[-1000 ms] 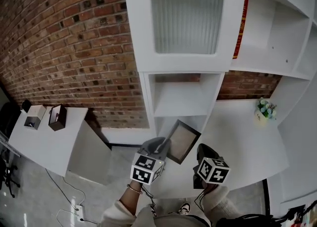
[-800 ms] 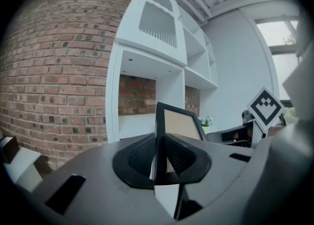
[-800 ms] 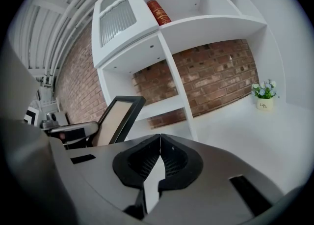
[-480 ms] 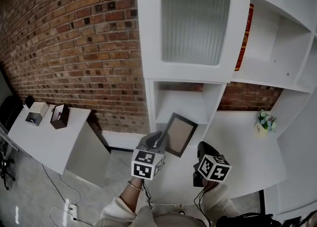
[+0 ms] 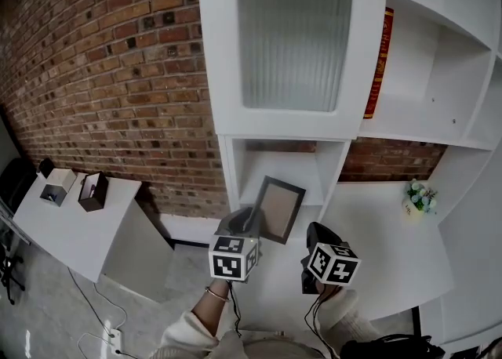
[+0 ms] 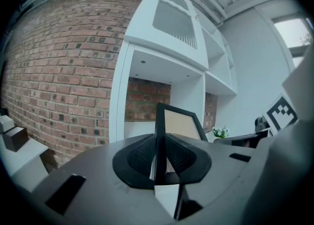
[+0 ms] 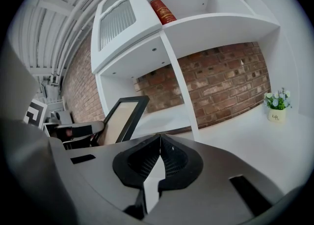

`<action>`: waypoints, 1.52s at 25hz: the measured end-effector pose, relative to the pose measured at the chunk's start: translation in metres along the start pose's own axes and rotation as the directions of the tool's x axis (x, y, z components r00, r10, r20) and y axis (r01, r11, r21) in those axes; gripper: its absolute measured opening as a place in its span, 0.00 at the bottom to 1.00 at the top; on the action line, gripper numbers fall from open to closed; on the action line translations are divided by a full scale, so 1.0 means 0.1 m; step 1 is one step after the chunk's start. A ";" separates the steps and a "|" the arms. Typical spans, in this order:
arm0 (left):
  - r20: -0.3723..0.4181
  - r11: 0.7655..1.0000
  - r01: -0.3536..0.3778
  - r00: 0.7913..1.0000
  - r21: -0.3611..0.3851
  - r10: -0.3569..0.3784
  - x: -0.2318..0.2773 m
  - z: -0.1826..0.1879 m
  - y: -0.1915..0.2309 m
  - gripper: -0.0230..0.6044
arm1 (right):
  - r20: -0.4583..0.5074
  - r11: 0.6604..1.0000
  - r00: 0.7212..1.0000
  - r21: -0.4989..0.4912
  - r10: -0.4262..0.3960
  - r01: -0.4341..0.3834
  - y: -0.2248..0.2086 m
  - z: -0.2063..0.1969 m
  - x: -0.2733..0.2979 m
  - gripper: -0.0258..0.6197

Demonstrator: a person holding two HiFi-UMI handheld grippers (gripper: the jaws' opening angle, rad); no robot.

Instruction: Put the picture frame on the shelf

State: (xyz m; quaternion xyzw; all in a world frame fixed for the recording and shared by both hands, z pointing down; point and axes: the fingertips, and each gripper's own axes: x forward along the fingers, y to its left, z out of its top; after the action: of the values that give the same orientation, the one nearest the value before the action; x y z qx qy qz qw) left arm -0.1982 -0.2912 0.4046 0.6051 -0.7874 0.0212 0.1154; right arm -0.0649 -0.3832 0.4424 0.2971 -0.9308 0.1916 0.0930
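Observation:
A dark-rimmed picture frame [image 5: 280, 208] with a pale beige panel stands tilted just in front of the open lower cubby [image 5: 284, 166] of the white shelf unit. My left gripper [image 5: 249, 223] is shut on the frame's near edge; in the left gripper view the thin edge [image 6: 159, 135] runs straight between the pads [image 6: 142, 156]. My right gripper [image 5: 315, 233] hangs to the right of the frame over the white desk, shut with nothing in it [image 7: 159, 159]. From the right gripper view the frame [image 7: 122, 118] shows at left.
A glass-fronted cabinet door [image 5: 294, 44] sits above the cubby. A red book [image 5: 378, 63] stands on the upper right shelf. A small potted plant [image 5: 418, 195] sits on the white desk [image 5: 392, 248]. At left a low white table [image 5: 63, 232] carries two boxes [image 5: 92, 190] by the brick wall.
The left gripper has lifted the frame up and forward, closer to the lower cubby, and turned it more upright. The right gripper has stayed beside it, shut.

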 end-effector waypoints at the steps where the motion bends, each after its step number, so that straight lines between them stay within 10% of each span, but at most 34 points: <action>1: -0.001 1.000 -0.004 1.000 0.000 0.004 0.04 0.01 -0.01 0.14 | -0.002 1.000 1.000 -0.001 0.002 -0.002 -0.02 0.01 0.02 0.08; 38: -0.213 0.996 -0.078 0.975 -0.047 0.066 1.19 0.05 0.21 0.14 | -0.080 0.997 0.995 0.041 -0.060 0.064 -0.25 0.09 0.46 0.08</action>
State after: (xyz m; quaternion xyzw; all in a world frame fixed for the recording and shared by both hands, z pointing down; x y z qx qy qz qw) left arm -0.2476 -0.3990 0.4263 0.5670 -0.7925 0.0677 0.2140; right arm -0.0877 -0.4290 0.4549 0.3200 -0.9124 0.2202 0.1291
